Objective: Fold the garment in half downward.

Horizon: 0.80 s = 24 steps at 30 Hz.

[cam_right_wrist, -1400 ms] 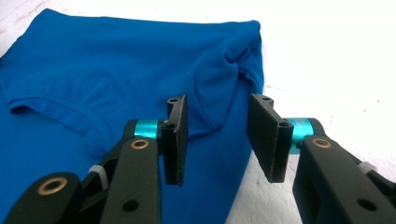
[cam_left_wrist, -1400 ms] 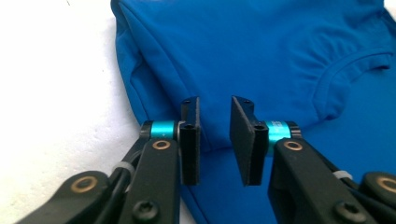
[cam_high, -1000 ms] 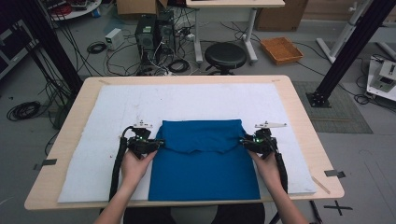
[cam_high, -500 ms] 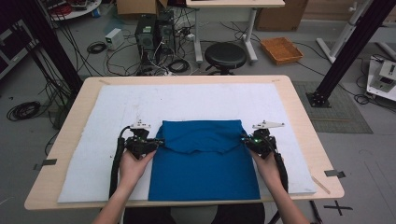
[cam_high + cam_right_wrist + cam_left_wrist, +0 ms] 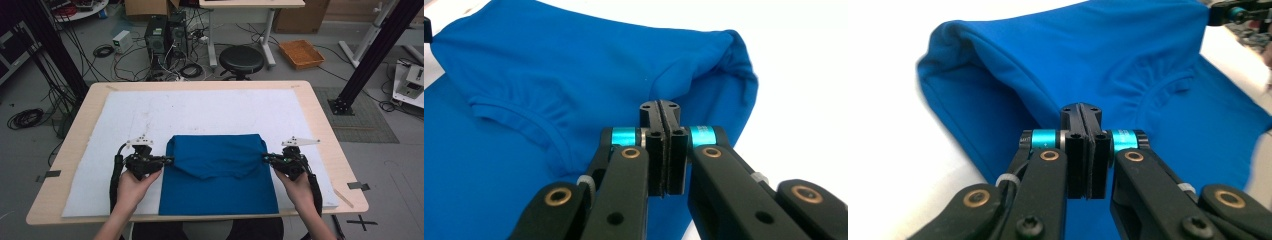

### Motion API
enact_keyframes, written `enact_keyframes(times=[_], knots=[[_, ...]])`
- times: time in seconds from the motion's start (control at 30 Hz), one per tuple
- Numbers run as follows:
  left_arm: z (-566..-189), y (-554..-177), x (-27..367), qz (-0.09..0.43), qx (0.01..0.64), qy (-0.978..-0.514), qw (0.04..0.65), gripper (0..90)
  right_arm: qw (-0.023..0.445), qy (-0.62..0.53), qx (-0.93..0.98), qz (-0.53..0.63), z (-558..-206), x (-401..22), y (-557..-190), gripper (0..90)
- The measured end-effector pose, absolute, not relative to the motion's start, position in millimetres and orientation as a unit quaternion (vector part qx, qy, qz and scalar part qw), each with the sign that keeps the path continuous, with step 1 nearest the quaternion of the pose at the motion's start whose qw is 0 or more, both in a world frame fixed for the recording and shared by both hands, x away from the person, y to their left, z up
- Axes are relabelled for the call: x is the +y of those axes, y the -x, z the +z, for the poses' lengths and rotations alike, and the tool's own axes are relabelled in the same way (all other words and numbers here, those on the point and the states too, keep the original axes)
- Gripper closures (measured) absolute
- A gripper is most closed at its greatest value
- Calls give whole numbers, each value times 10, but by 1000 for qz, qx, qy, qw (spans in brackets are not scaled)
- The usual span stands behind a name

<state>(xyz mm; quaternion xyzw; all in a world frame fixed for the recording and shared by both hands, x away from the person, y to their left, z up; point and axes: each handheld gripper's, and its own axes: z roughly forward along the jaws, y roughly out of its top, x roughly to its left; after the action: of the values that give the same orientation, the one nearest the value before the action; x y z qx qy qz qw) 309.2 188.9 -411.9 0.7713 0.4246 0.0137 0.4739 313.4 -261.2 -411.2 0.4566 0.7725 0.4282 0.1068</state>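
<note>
The blue T-shirt (image 5: 219, 175) lies on the white mat (image 5: 200, 112) at the near middle of the table (image 5: 320, 130), its upper part doubled back toward the person so the neckline (image 5: 215, 172) faces up on the folded flap. The fold looks only part done, which would explain the grip: each side edge of that flap is pinched so the cloth travels as one straight band. The left gripper (image 5: 167, 160) has its jaws pressed together on the shirt's left edge, and the left gripper view shows fabric bunching up from the clamp. The right gripper (image 5: 266, 159) is likewise clamped on the right edge. Holding both sides level should keep the crease square.
</note>
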Motion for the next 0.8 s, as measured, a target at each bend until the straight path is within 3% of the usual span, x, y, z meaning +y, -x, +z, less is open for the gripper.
enact_keyframes(times=[0.33,0.7,0.8], knots=[[-4113,-2637,1989,-37,404,-770,492,889,79,-446,778,435,-4066,-2733,-2658,900],[-4252,-2384,1990,-44,402,-784,471,889,93,-439,785,426,-4168,-2808,-2304,900],[-4282,-2417,1972,-39,403,-787,465,889,100,-445,785,420,-4247,-2780,-2358,822]])
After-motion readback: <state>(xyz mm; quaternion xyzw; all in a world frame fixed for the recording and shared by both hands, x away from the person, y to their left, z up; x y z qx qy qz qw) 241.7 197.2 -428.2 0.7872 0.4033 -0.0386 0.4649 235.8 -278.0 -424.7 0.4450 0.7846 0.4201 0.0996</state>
